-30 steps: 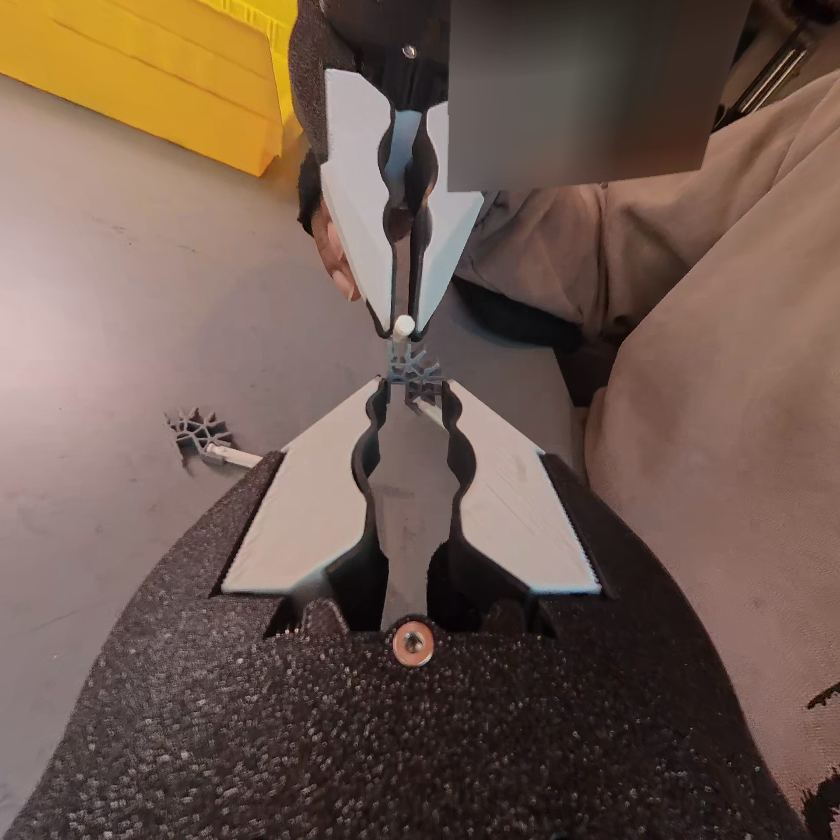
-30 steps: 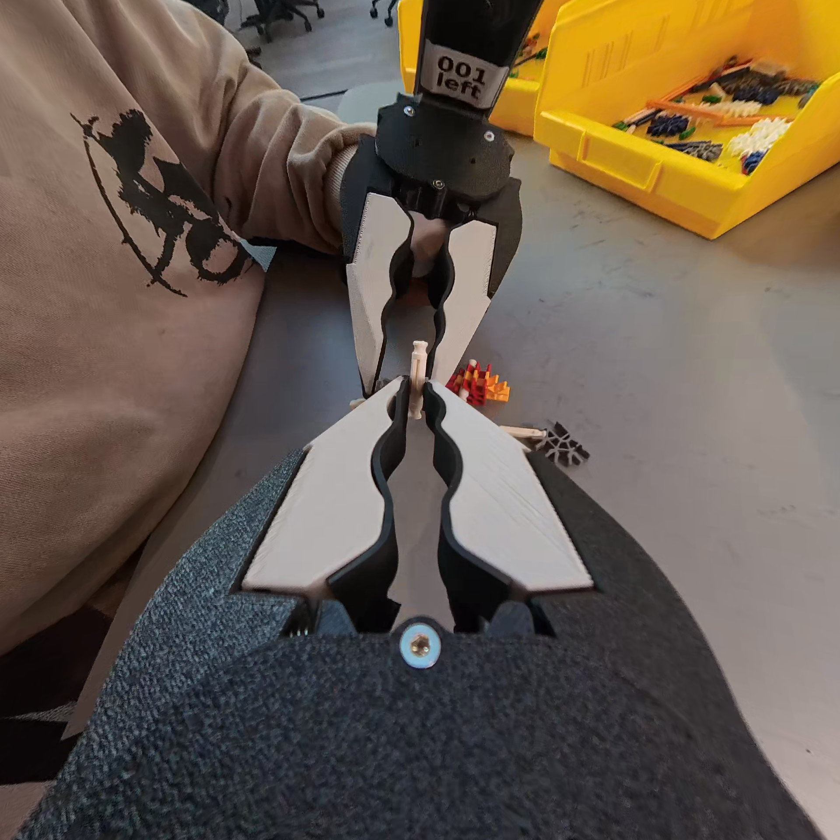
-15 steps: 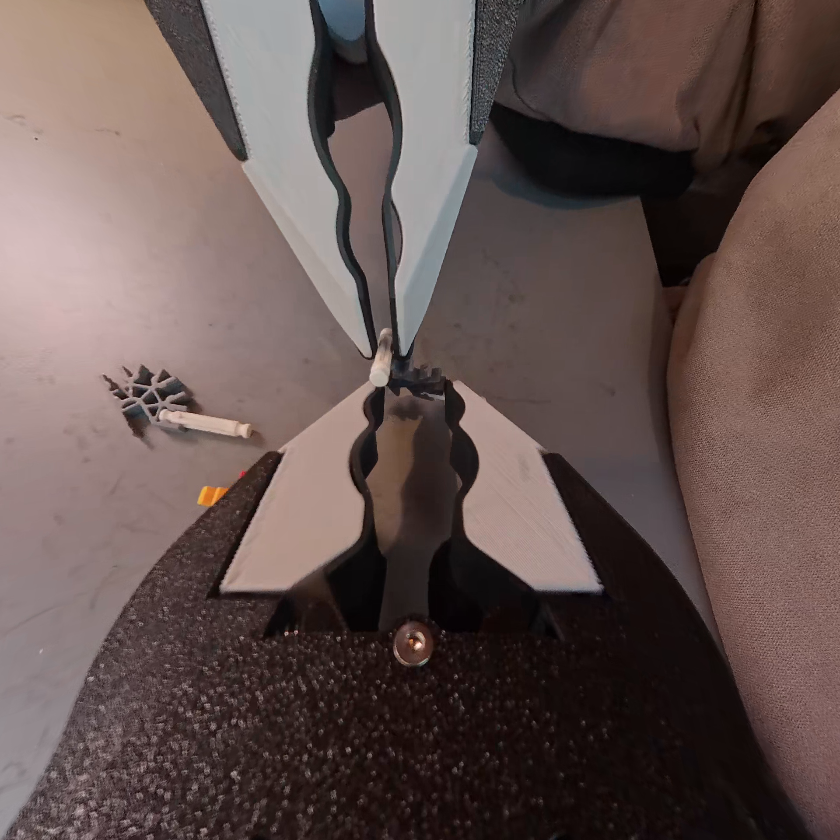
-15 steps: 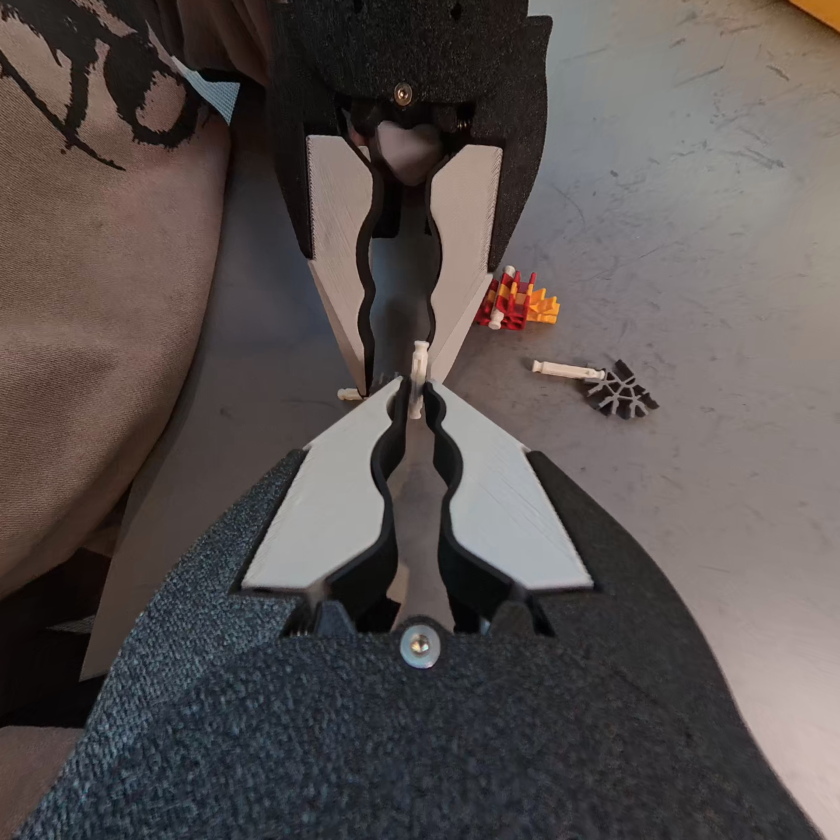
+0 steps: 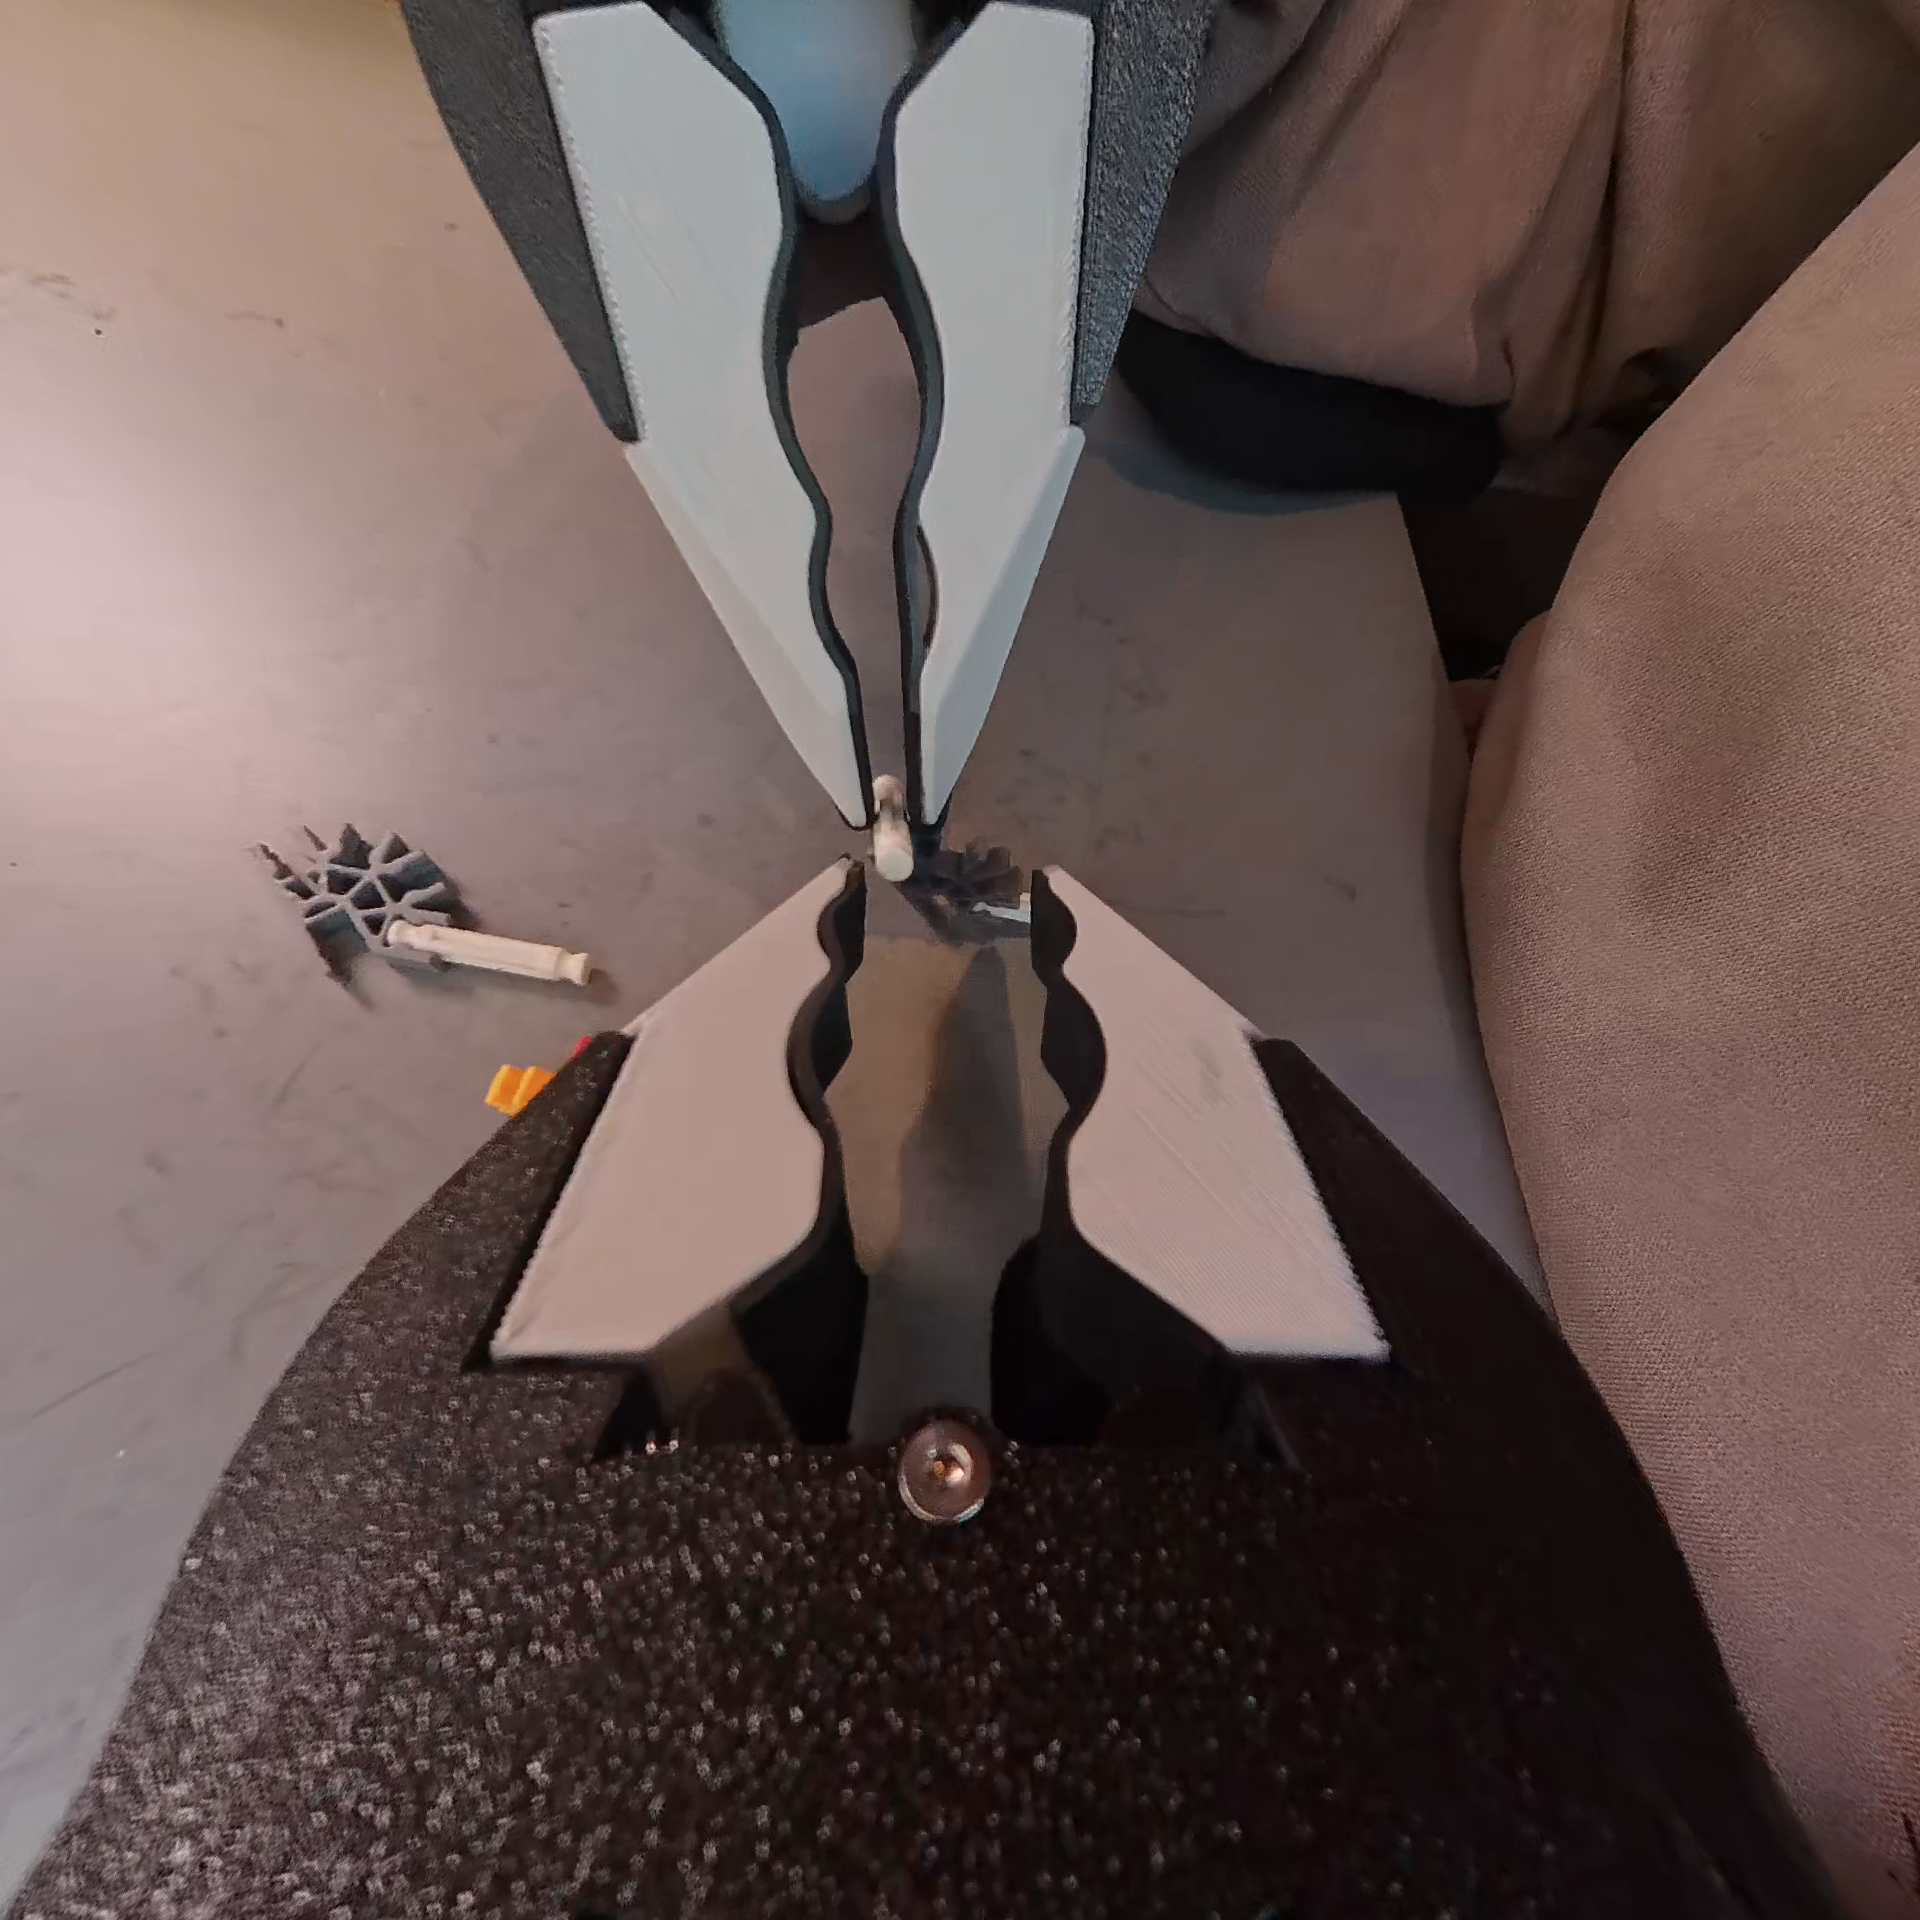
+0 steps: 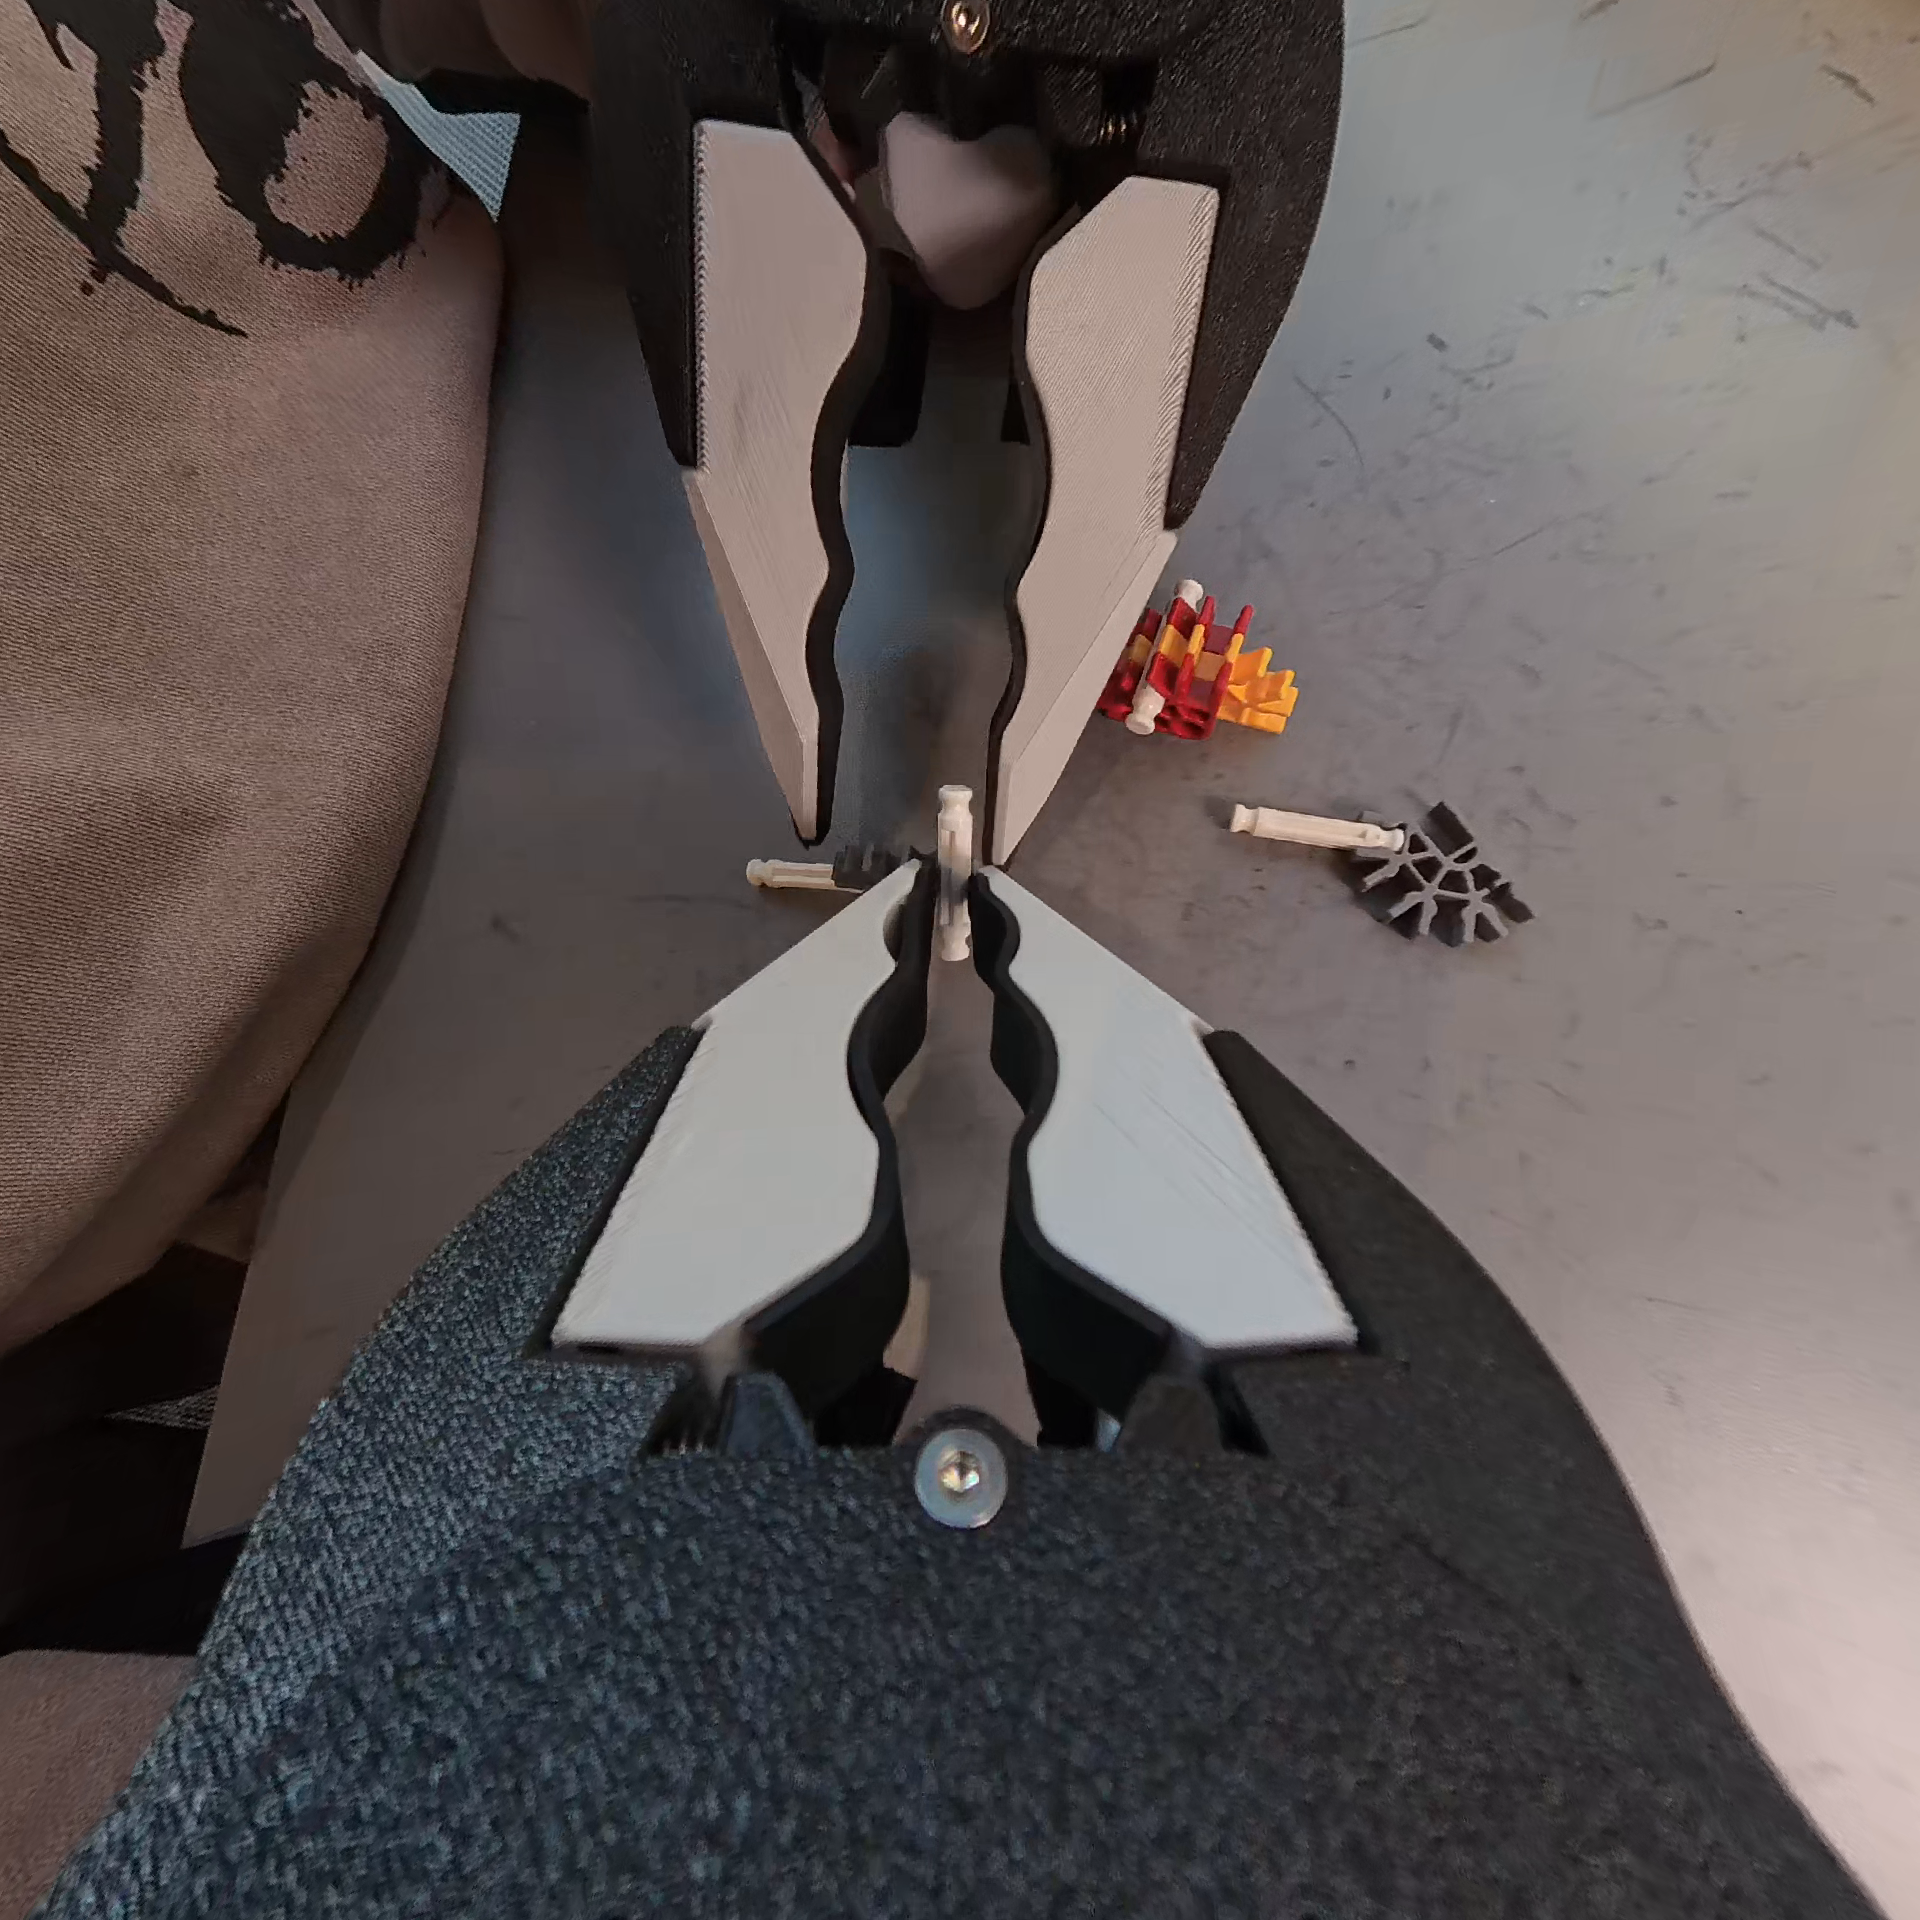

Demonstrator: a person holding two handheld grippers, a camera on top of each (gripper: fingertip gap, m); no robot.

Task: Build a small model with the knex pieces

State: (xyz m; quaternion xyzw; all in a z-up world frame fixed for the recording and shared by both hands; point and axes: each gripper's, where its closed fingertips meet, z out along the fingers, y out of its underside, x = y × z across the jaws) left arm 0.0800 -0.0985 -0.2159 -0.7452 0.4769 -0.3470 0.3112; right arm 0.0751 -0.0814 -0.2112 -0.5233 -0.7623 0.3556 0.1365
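Note:
My right gripper point(image 6: 948, 878) is shut on a short white rod point(image 6: 954, 862), held upright at its fingertips. It comes in from the top of the left wrist view point(image 5: 891, 816), still holding the rod point(image 5: 890, 836). My left gripper point(image 5: 943, 878) faces it tip to tip, jaws open. A grey snowflake connector point(image 5: 961, 883) with a white rod stuck in its side sits low between the left fingertips, by the grey table point(image 5: 208, 520). In the right wrist view the left gripper point(image 6: 902, 842) straddles that connector point(image 6: 873, 862). The held rod's end is right beside the connector.
A second grey connector point(image 6: 1439, 878) with a white rod point(image 6: 1309, 826) lies on the table to the right, and shows in the left wrist view point(image 5: 358, 894). A red and yellow block cluster point(image 6: 1195, 675) lies behind it. A person's beige sweatshirt point(image 6: 208, 727) is close on one side. The grippers are tip to tip, or close to it.
Both grippers have dropped close to the table and drawn nearer each other; the yellow bins have left view. The left jaws have widened around the grey connector. The right gripper still holds its rod.

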